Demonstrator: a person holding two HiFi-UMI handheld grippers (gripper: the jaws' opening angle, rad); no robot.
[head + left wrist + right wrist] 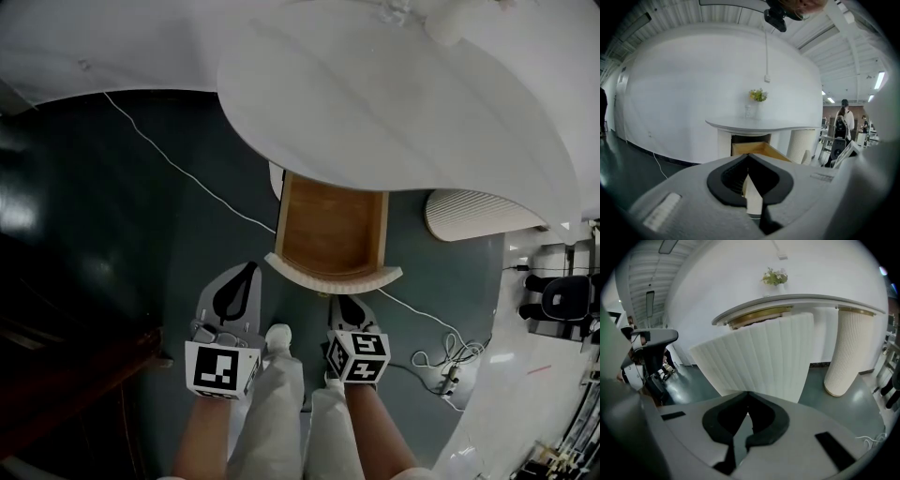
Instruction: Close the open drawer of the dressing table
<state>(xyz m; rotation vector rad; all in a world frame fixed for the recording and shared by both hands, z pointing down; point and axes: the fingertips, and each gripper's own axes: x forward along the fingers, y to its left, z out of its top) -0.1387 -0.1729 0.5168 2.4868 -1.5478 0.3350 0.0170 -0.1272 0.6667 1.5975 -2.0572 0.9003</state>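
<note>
The dressing table (394, 103) has a white rounded top, and its wooden drawer (330, 228) is pulled out from under it, empty inside. The drawer's white ribbed front (333, 274) faces me and fills the right gripper view (759, 357). My right gripper (343, 302) is shut and empty, its tips just short of that front near its right end. My left gripper (249, 269) is shut and empty too, a little left of the front's left corner. In the left gripper view the drawer (761, 149) shows beyond the closed tips (748, 157).
A white cable (178, 164) runs across the dark floor left of the table. More coiled cable (448, 358) lies to the right. A ribbed white pedestal (473, 217) stands right of the drawer. Dark wooden furniture (66, 375) is at my left. My shoes (278, 336) stand just behind the grippers.
</note>
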